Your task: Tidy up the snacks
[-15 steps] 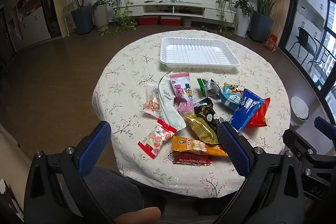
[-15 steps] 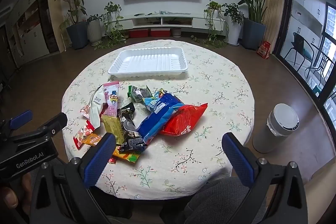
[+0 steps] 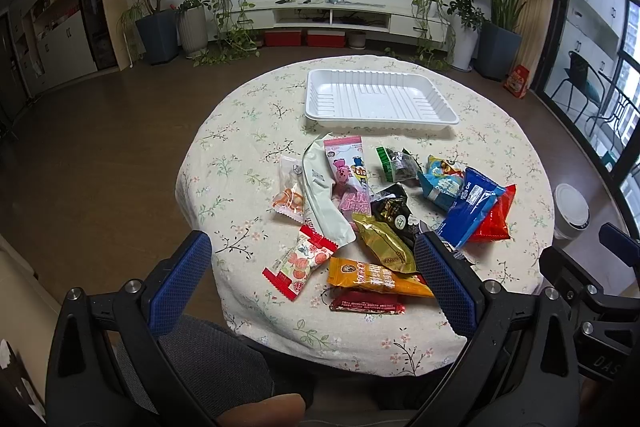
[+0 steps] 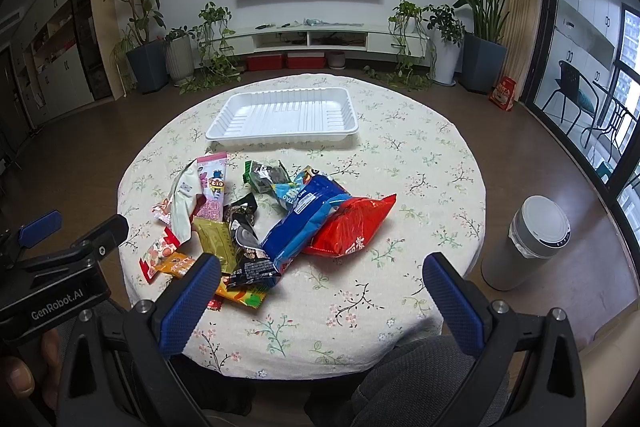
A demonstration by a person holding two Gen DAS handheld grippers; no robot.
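Several snack packets lie in a loose pile on the round floral table [image 3: 240, 147]. Among them are a blue bag [image 3: 470, 211] [image 4: 304, 219], a red bag [image 3: 494, 217] [image 4: 352, 223], a pink packet [image 3: 346, 163] [image 4: 212, 179], a gold packet [image 3: 384, 245] and an orange packet [image 3: 372, 277]. An empty white tray [image 3: 380, 99] [image 4: 284, 117] sits behind the pile. My left gripper [image 3: 316, 283] is open and empty above the table's near edge. My right gripper [image 4: 320, 303] is open and empty, in front of the pile.
A grey cylindrical bin [image 4: 528, 239] stands on the floor right of the table. The left gripper's body [image 4: 52, 283] shows at the left of the right wrist view. Plants, a TV and a low cabinet line the far wall.
Both grippers have moved slightly forward toward the table. The snacks and tray have not moved.
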